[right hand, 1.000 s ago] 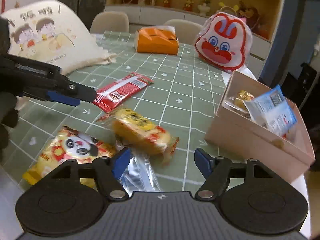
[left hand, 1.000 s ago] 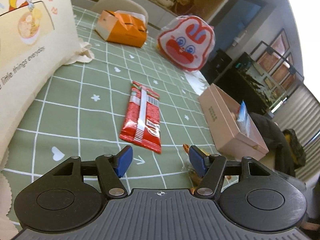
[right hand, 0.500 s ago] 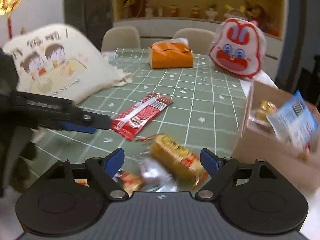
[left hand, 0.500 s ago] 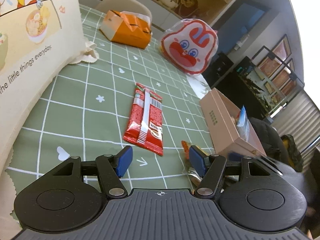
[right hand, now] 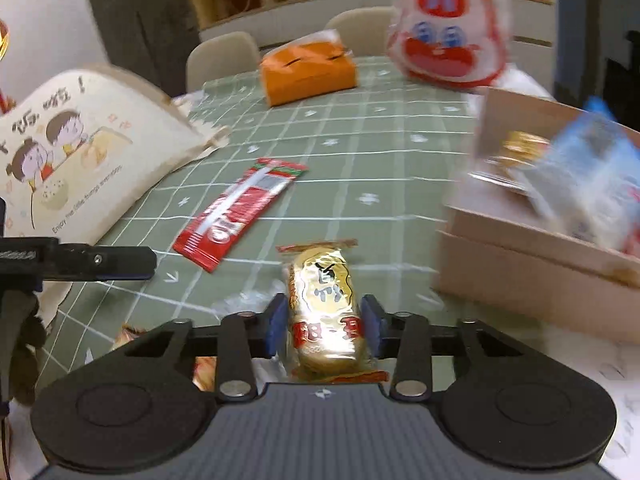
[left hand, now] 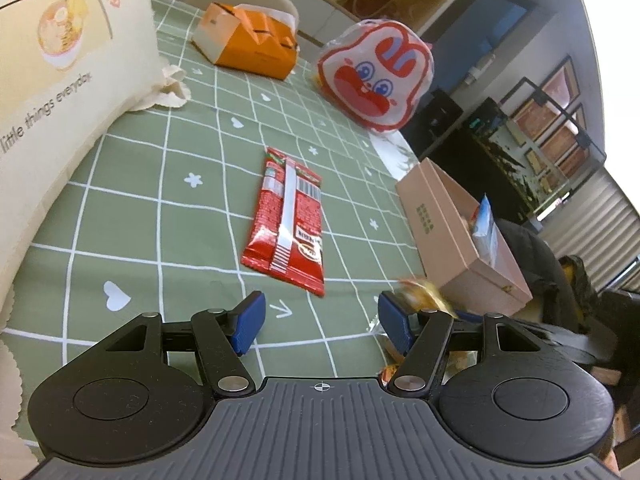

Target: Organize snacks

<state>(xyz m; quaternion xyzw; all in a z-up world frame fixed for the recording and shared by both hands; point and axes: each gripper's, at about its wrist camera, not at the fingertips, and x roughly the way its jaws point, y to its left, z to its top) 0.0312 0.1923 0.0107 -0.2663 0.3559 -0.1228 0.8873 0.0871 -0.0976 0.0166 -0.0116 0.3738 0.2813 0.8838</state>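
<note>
A second ago the right gripper (right hand: pixel 324 326) hung spread above the loose snacks near the table's front edge; now its blue pads pinch the gold-and-red snack pack (right hand: pixel 325 312) on both sides, the pack standing lengthwise between them and seemingly lifted clear of the green checked tablecloth (right hand: pixel 360 152). The blur across the right wrist view fits a hand on the move. That suggests the pick is done and the carry to the pink cardboard box (right hand: pixel 532 268), just to the right, is the step in hand. The left gripper (left hand: pixel 320 320) has not shifted: it hovers with its jaws spread and nothing between them, aimed at the red flat wrapper (left hand: pixel 286 220) that lies alone on the cloth ahead. Counted: one pack in the grip, one red wrapper on the cloth, and at least two more loose packets near the front edge, partly hidden behind the right gripper, so their number is uncertain. The box already holds one blue-and-white packet (right hand: pixel 588 184) and one gold one (right hand: pixel 520 148). Further back stand one orange tissue box (left hand: pixel 250 42), one rabbit-faced bag (left hand: pixel 376 76) and one cream printed cushion (left hand: pixel 60 60).
</note>
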